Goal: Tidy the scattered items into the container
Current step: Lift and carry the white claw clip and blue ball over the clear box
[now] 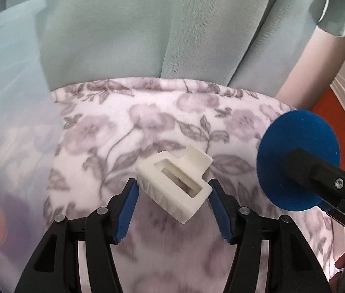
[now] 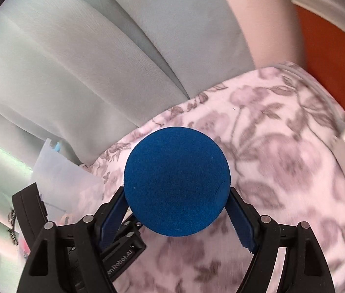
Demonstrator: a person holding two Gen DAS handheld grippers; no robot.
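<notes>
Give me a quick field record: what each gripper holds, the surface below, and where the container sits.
left gripper: shut on white plastic block
right gripper: shut on blue foam ball
surface: floral blanket on pale green sofa
container: translucent bin, at left edge of left wrist view, blurred
items still loose: none visible

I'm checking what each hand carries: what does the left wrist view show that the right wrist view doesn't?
Only the left wrist view shows the white plastic block clamped in the left gripper, and the translucent container up close. Only the right wrist view shows the right gripper head-on, both pads against its load. Both show the blue foam ball and the floral blanket.
</notes>
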